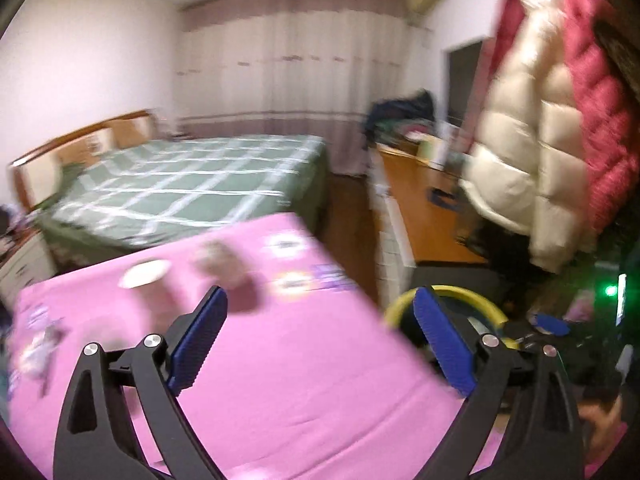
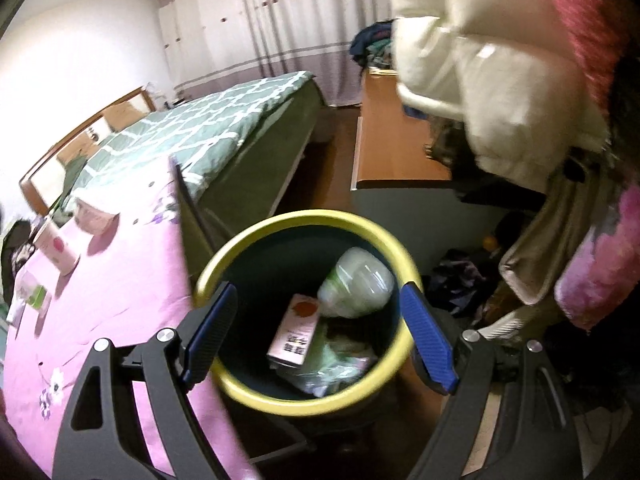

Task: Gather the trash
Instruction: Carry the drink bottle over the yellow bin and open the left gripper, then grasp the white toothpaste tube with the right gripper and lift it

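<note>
We held the right gripper (image 2: 320, 340) above the yellow-rimmed trash bin (image 2: 256, 236), its blue-padded jaws spread wide with nothing between them. Low in the middle of that frame, the bin held a clear plastic bottle (image 2: 358, 284), a pink carton (image 2: 294, 330) and some crumpled wrappers (image 2: 340, 364). At the left of the frame, more trash lay on the pink table cover (image 2: 120, 300): a pink cup (image 2: 94, 216), a pink-and-white carton (image 2: 56, 248) and a green-and-white packet (image 2: 34, 294).

Our left gripper (image 1: 320, 340) hung over the same cover, jaws spread and empty. In its blurred view, a white cup (image 1: 146, 274) and a crumpled item (image 1: 220, 258) showed left of centre, and the bin's rim sat just behind the right pad.
</note>
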`<state>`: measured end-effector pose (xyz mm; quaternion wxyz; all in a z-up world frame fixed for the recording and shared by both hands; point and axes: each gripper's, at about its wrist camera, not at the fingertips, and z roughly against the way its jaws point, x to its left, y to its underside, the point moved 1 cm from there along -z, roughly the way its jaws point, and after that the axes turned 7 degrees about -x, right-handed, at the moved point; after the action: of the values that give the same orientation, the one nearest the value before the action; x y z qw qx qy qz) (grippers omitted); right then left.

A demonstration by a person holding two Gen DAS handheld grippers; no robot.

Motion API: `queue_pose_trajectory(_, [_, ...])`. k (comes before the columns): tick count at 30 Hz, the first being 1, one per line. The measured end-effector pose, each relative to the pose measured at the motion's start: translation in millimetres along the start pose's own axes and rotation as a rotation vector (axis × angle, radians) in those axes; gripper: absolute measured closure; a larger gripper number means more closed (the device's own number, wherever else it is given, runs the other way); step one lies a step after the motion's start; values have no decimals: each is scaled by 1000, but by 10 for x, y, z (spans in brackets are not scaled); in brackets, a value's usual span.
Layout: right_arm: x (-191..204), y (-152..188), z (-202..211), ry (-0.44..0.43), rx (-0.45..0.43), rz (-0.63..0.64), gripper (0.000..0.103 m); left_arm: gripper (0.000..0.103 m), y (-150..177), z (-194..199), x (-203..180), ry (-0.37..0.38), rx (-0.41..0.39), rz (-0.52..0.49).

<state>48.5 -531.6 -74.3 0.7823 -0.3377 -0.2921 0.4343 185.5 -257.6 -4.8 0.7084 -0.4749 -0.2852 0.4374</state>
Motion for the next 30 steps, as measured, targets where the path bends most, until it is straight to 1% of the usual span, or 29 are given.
queue_pose_trajectory(1, [84,-1,-9,-9,2,12,24,10,41,91,177,-43,-7,15])
queue_pose_trajectory(2, [189,-1,-18,-20,3,29,24,9,113,221,453,-111,-16,39])
queue_pose_trajectory(4, [353,-2,-19,-35,4,51,24,9,211,373,796,-196,-26,68])
queue_pose_trajectory(5, [458,-3,-21,-45,5,65,24,9,303,489,1069,-270,-32,90])
queue_pose_trajectory(6, [516,2,-21,-50,5,72,24,9,360,544,1224,-312,-31,102])
queue_pose_trajectory(7, [625,3,-24,-59,6,86,24,9,457,630,1464,-377,-23,124])
queue_pose_trajectory(8, [694,3,-25,-66,6,96,24,9,539,703,1664,-423,-17,147])
queue_pose_trajectory(9, [842,5,-32,-80,9,118,24,9,609,761,1809,-456,-15,166])
queue_pose_trajectory(10, [937,0,-50,-87,11,130,24,9,714,852,2028,-513,-10,196])
queue_pose_trajectory(11, [1057,-1,-60,-99,14,147,24,9,800,926,2202,-560,-4,221])
queue_pose_trajectory(12, [1128,-1,-63,-106,16,155,24,9,866,983,2330,-589,-2,240])
queue_pose_trajectory(13, [1242,1,-74,-120,19,168,24,9,961,1071,2503,-640,0,268])
queue_pose_trajectory(16, [1556,-14,-114,-152,26,206,24,9,1195,1273,2877,-762,7,322])
queue_pose_trajectory(19, [1918,-31,-126,-197,36,238,24,9,1370,1414,3119,-845,12,366])
queue_pose_trajectory(20, [2016,-41,-127,-211,36,248,24,9,1408,1441,3154,-860,14,374])
queue_pose_trajectory(24, [2647,-142,-97,-302,33,309,24,9,1556,1554,3305,-945,15,385])
queue_pose_trajectory(25, [2756,-154,-87,-325,35,317,24,9,1576,1563,3315,-958,15,385])
queue_pose_trajectory(27, [3148,-189,-54,-388,42,353,24,9,1588,1559,3320,-975,13,404])
queue_pose_trajectory(28, [3267,-198,-33,-410,43,364,24,9,1596,1572,3314,-983,6,414])
queue_pose_trajectory(29, [3502,-203,-11,-453,50,382,24,9,1611,1592,3336,-997,5,428])
queue_pose_trajectory(30, [3618,-197,11,-470,53,389,24,9,1611,1588,3336,-1006,5,440])
